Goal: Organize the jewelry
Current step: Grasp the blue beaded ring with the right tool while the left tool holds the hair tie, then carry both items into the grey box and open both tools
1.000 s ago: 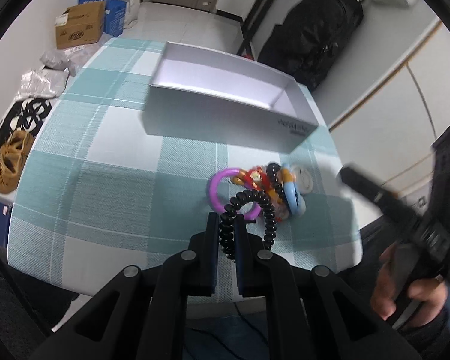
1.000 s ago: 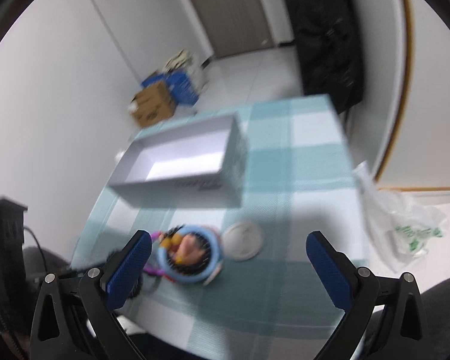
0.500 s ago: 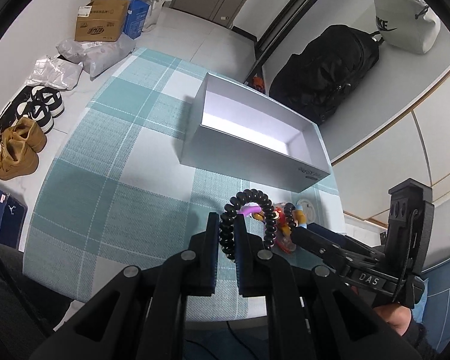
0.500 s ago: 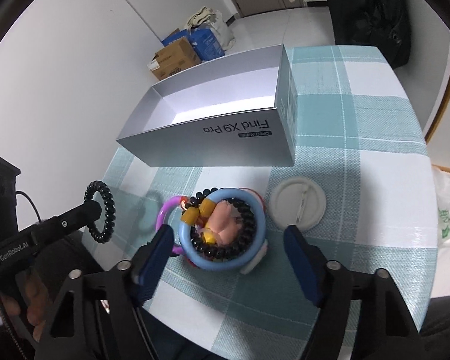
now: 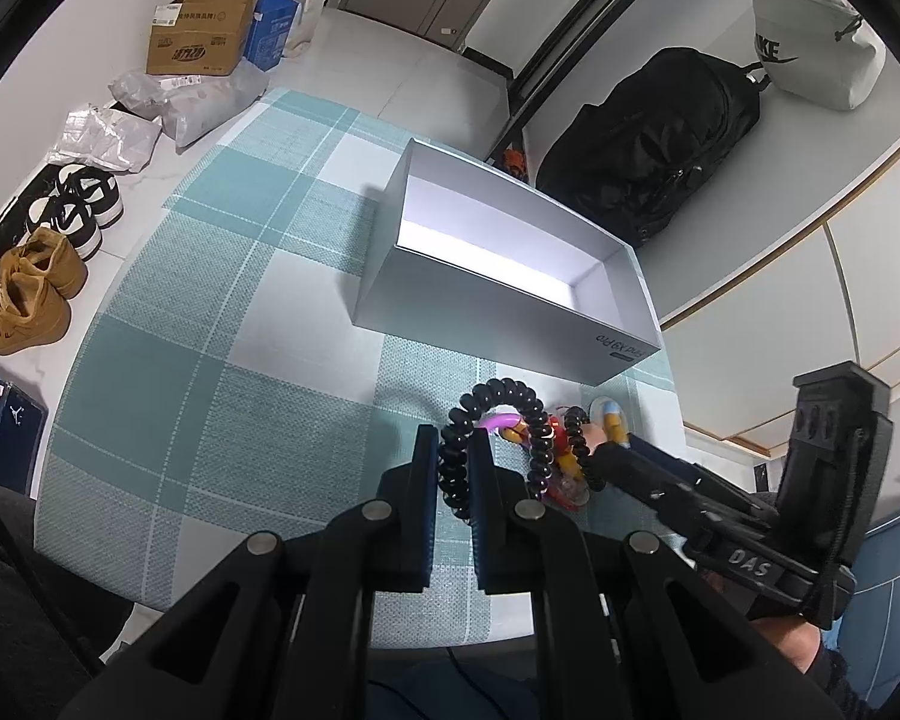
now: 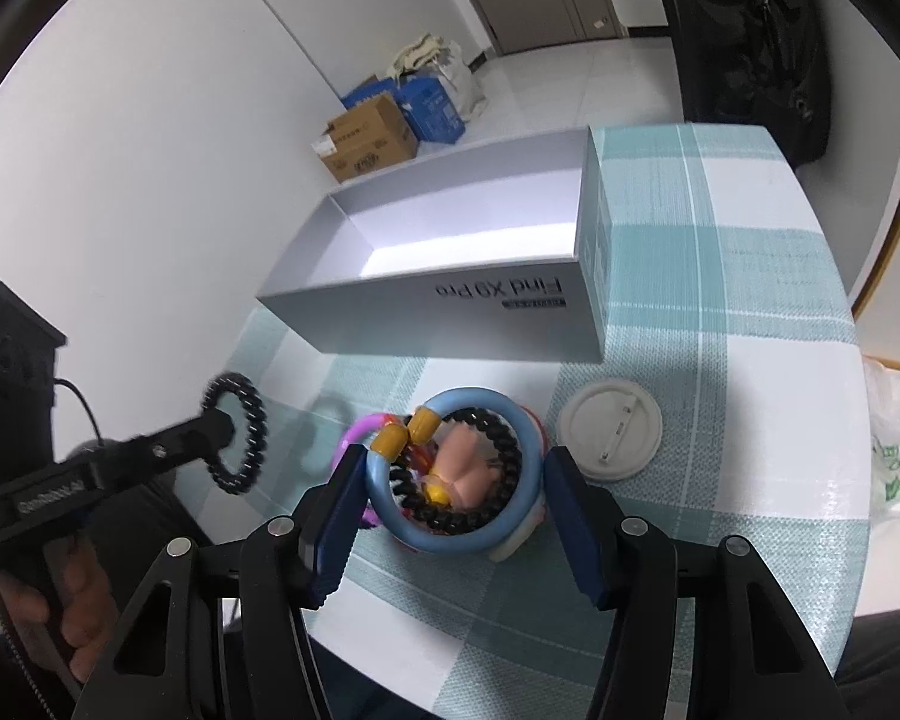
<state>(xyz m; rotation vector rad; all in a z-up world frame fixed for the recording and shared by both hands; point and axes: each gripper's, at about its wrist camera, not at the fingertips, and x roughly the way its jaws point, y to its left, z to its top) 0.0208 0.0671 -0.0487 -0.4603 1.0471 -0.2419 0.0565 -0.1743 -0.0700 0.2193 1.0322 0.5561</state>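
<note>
My left gripper is shut on a black spiral coil band and holds it above the checked tablecloth, just left of the jewelry pile. In the right wrist view the same coil band hangs to the left. My right gripper straddles a blue ring bracelet on top of the pile. Its jaws are closing, and a small gap shows at the right pad. Inside the ring lie a black bead bracelet and a small doll figure. A purple ring pokes out on the left. Behind stands an open grey box.
A white round badge lies right of the pile. The table's near edge runs just under both grippers. On the floor are shoes, cardboard boxes and a black backpack. A plastic bag hangs off the right edge.
The left gripper lifted the black coil band off the pile and drew back to the left. The right gripper came down over the pile and its jaws narrowed around the blue ring.
</note>
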